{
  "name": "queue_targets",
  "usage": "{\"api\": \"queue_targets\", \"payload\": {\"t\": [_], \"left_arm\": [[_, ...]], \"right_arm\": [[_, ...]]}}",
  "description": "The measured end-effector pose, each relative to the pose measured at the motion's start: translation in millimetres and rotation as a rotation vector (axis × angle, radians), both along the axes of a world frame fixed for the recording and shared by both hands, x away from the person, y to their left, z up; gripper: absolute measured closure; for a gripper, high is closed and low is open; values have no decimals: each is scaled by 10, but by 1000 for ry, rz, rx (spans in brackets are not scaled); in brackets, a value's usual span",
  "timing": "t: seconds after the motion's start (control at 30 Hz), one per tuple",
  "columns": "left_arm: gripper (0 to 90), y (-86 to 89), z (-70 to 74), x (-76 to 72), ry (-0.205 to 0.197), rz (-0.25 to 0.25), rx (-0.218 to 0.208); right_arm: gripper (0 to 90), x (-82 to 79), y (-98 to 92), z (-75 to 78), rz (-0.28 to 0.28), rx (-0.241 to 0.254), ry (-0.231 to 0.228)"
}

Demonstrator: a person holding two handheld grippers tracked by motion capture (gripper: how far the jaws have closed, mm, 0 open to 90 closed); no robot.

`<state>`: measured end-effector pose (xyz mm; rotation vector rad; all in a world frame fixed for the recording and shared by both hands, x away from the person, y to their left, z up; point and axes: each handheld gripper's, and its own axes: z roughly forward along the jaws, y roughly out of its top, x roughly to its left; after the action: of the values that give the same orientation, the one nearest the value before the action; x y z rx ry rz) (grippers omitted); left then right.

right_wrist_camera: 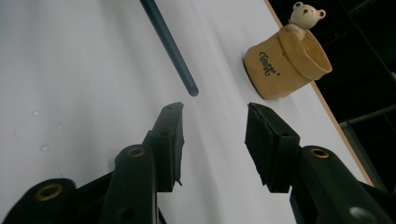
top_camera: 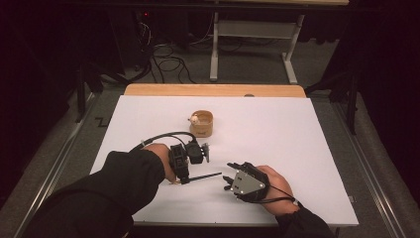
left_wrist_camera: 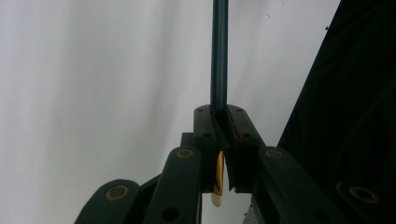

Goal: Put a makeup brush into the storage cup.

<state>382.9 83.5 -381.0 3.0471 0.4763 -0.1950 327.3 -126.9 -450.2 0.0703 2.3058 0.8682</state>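
Observation:
My left gripper (top_camera: 184, 177) (left_wrist_camera: 219, 116) is shut on a thin dark rod (top_camera: 205, 176) (left_wrist_camera: 219, 56) with a yellowish end showing behind the jaws. The rod lies low over the white table and points right, toward my right gripper (top_camera: 228, 176) (right_wrist_camera: 215, 121). That gripper is open, with nothing between its jaws. The rod's tip (right_wrist_camera: 191, 89) ends just ahead of its left jaw. A tan cup (top_camera: 202, 124) (right_wrist_camera: 285, 65) with a small white bear figure (right_wrist_camera: 306, 14) on its rim stands upright farther back on the table.
The white sheet (top_camera: 277, 139) covers the table, and a wooden edge (top_camera: 213, 90) shows at the far side. Beyond it on the floor are cables (top_camera: 168, 62) and a metal table frame (top_camera: 252, 39).

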Motion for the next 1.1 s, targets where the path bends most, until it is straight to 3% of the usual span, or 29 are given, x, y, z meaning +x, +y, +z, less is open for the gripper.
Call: {"api": "queue_targets", "payload": {"t": [0.3, 0.33, 0.4, 0.47, 0.8, 1.1], "left_arm": [[842, -87, -34, -12, -3, -23, 25], [842, -99, -38, -10, 0, -29, 29], [842, -118, -38, -7, 4, -35, 38], [842, -135, -46, -6, 7, -38, 39], [842, -192, -86, 2, 14, -44, 57], [842, -212, -103, 0, 10, -43, 48]], "right_arm": [[638, -27, 59, -24, 44, -52, -15], [642, -17, 62, -12, 66, -82, -39], [652, -33, 81, -36, 71, -81, -25], [665, -42, 96, -43, 91, -112, -38], [711, -86, 178, -71, 124, -175, -88], [749, -90, 250, -85, 142, -199, -124]]}}
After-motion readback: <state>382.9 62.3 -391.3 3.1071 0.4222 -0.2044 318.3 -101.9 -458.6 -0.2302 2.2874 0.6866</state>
